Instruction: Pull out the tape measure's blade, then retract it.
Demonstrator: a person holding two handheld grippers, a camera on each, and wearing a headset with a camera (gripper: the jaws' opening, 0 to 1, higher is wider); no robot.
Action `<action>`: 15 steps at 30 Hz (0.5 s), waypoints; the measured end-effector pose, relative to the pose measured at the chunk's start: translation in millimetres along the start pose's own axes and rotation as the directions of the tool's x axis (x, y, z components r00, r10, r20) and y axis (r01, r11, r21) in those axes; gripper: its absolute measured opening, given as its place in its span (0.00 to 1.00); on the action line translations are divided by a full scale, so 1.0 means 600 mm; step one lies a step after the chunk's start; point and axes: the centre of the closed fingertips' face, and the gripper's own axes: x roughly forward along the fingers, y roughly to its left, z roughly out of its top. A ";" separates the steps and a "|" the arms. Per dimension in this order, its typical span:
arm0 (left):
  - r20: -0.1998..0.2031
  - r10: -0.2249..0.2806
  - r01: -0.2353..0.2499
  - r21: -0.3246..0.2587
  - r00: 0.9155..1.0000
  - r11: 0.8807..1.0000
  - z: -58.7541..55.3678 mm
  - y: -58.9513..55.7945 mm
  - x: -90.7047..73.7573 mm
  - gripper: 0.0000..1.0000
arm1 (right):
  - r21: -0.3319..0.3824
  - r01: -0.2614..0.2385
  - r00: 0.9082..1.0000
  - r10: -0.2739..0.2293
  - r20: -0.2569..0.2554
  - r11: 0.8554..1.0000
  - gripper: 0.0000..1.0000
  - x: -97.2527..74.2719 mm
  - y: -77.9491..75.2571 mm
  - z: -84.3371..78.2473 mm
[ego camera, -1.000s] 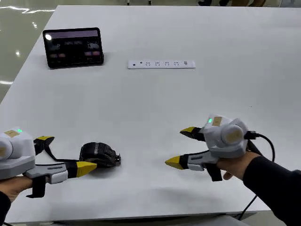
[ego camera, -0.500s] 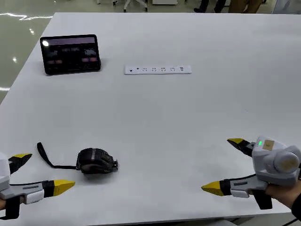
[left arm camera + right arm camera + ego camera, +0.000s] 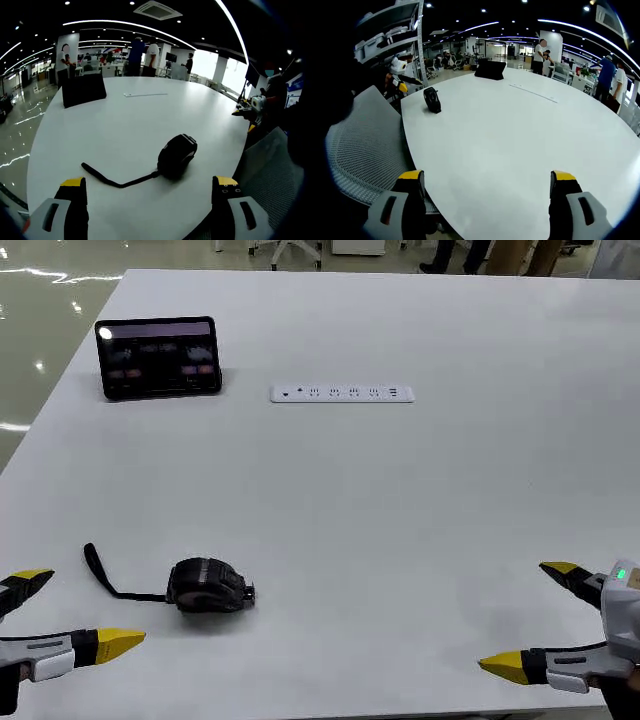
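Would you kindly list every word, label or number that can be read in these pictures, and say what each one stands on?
No text here can be read.
On the tablet: the screen shows pale and reddish patches, too blurred to read.
On the power strip: small dark marks along its sockets, too small to read.
On the tape measure: a black case with no legible label or brand.

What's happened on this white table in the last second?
Both grippers drew back with jaws open: the left gripper away from the black tape measure, to the near left; the right gripper to the near right. Nothing was gripped. The tape measure, black tablet and white power strip stayed put.
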 end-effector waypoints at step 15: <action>-0.027 -0.011 0.011 -0.004 1.000 1.000 -0.008 -0.009 -0.004 1.00 | 0.009 -0.013 1.000 0.013 -0.005 1.000 1.00 -0.002 0.003 -0.002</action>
